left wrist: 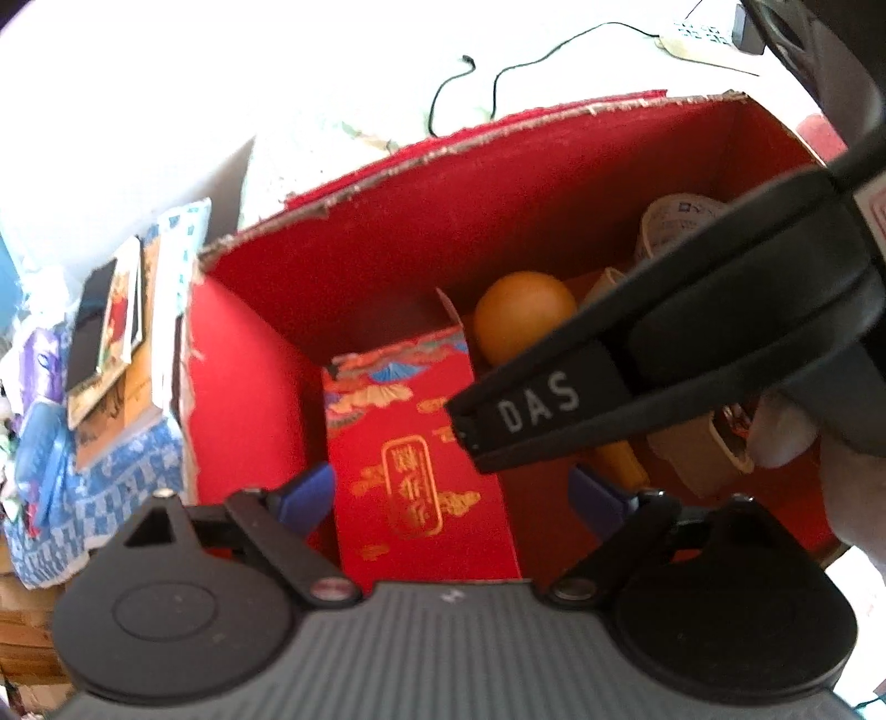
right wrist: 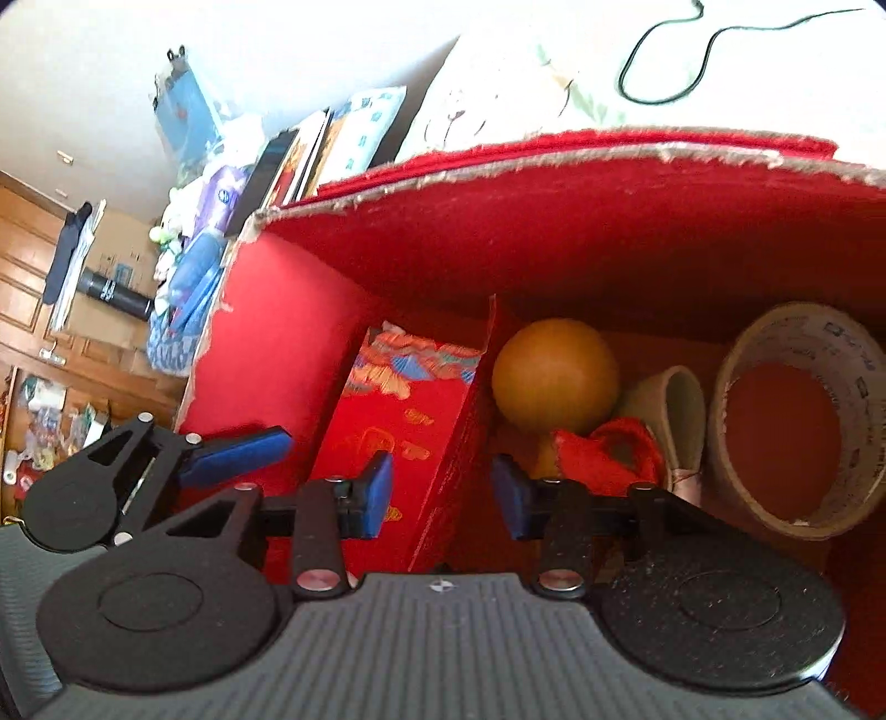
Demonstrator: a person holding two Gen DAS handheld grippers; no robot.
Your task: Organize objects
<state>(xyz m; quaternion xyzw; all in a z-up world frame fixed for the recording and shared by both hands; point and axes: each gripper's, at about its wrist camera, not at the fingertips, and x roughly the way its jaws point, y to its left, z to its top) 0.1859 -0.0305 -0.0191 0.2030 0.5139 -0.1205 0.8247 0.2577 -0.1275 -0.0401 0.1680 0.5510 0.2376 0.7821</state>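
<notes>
Red cardboard fills both my views: a big red box (right wrist: 310, 332) with torn, ragged rims, open at the top. Outside its left wall lies a heap of clutter (right wrist: 194, 266) on blue patterned cloth, with a picture book (left wrist: 116, 310) on top, and further left wooden cupboards (right wrist: 33, 266).

My left tongs (left wrist: 451, 493) hang over the box, blue fingers (left wrist: 304, 493) spread apart with nothing between them. Below them a red gift packet (left wrist: 410, 443) with gold lettering stands in the left part of the box, close to a thin red divider (right wrist: 490, 327).

My right tongs (right wrist: 443, 490) are parted too and empty, straddling the packet's edge and the divider. From the left wrist camera the right tool's black body (left wrist: 692, 343), marked DAS, cuts across the right compartment and hides much of it.

Right of the divider sits an orange ball (right wrist: 554, 376). Touching it in front is a crumpled red net (right wrist: 609, 454), then a small pale roll (right wrist: 675, 410) on its side, then a large roll of tape (right wrist: 797, 421) leaning against the right wall. A black cable (right wrist: 692, 50) loops over the white surface behind the box.
</notes>
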